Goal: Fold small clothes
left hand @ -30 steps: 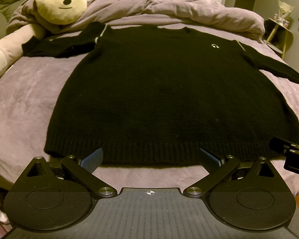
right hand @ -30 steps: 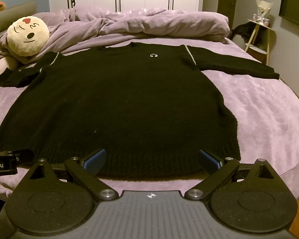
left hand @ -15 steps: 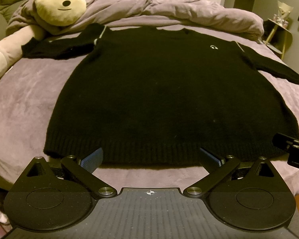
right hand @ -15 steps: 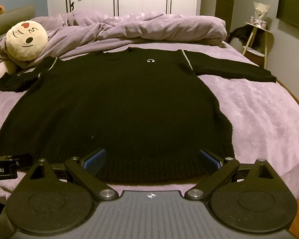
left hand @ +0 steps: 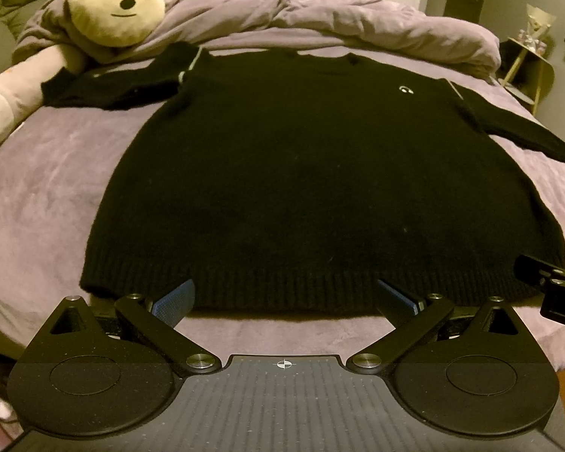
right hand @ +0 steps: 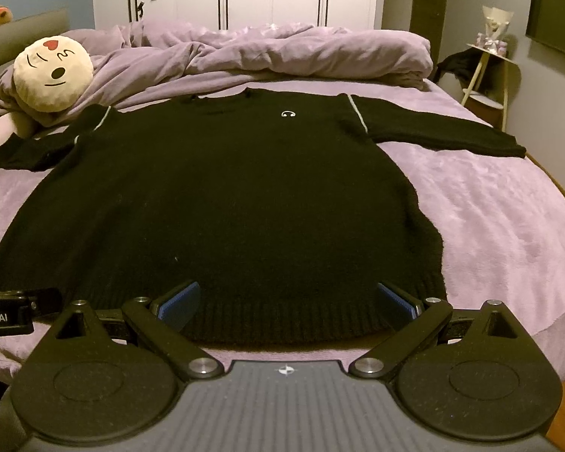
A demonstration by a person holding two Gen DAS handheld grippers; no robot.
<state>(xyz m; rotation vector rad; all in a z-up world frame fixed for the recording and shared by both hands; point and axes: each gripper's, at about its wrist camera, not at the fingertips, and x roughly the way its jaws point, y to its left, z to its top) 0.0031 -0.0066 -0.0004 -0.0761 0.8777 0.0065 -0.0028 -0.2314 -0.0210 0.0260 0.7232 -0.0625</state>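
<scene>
A black knitted sweater (left hand: 312,188) lies flat on the purple bed cover (left hand: 49,188), hem nearest both cameras, sleeves spread to either side. Behind its collar lies a bunched purple duvet (right hand: 282,52). At the far left, a round cream plush cushion (right hand: 52,71) rests on the duvet, just behind the left sleeve (left hand: 113,86). A small side table (right hand: 489,75) stands right of the bed.

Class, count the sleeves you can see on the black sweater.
2: left sleeve stretches toward the emoji pillow; right sleeve lies out across the purple bedsheet.
</scene>
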